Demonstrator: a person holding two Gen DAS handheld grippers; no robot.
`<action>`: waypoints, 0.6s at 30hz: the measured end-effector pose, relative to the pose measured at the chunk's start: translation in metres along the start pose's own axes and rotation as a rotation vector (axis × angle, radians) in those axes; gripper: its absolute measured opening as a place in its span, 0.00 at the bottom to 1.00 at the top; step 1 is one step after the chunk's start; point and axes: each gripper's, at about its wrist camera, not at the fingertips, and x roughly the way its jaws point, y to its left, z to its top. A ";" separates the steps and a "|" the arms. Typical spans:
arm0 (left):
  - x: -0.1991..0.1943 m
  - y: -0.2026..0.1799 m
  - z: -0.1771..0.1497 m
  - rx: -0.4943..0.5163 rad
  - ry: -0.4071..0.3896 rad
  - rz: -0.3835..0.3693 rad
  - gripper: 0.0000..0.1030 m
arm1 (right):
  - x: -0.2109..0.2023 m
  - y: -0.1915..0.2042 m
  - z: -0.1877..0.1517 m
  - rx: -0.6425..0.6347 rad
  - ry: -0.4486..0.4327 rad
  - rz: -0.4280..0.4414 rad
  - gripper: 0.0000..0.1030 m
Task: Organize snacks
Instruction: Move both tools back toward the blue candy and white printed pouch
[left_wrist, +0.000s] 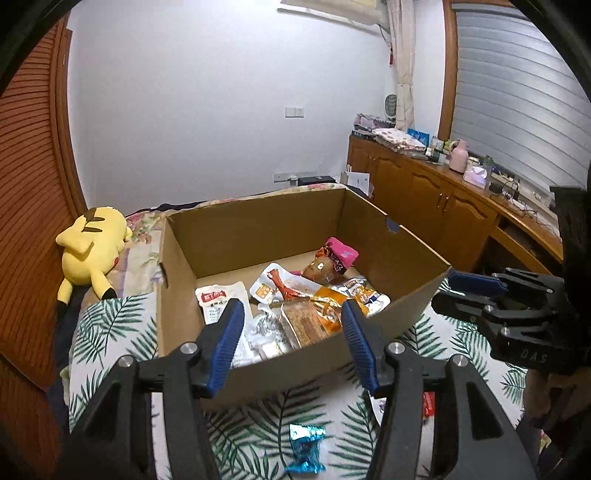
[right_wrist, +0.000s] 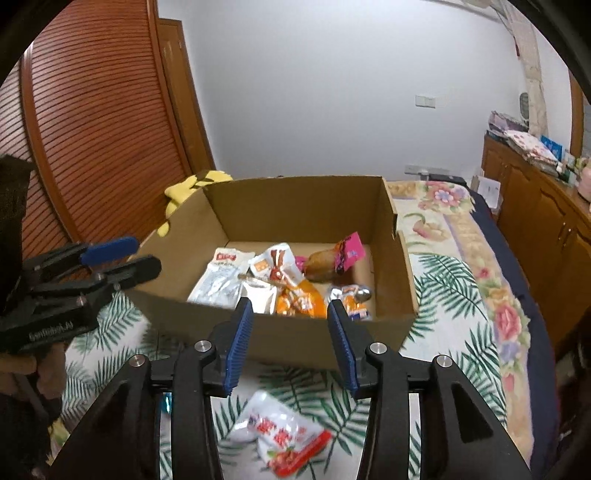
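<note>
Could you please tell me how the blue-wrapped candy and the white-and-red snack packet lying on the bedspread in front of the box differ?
The blue candy is a small, shiny foil piece with twisted ends; the white-and-red packet is a larger, flat pouch with printed lettering. The candy lies below the left gripper, the packet below the right gripper. Both lie on the leaf-print bedspread, outside the cardboard box, not gripped.

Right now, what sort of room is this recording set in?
Most likely a bedroom in a home. A bed with floral and leaf-print bedding carries the cardboard box of snacks, a yellow plush toy lies by the slatted wardrobe doors, and wooden cabinets hold household clutter.
</note>
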 end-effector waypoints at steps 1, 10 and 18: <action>-0.005 0.001 -0.004 -0.007 -0.002 -0.004 0.54 | -0.003 0.002 -0.004 -0.009 0.003 -0.004 0.45; -0.023 -0.002 -0.033 0.008 0.011 0.000 0.55 | -0.003 0.012 -0.042 -0.036 0.058 0.022 0.52; -0.047 -0.001 -0.047 0.015 -0.027 0.005 0.55 | 0.027 0.021 -0.058 -0.071 0.137 0.049 0.54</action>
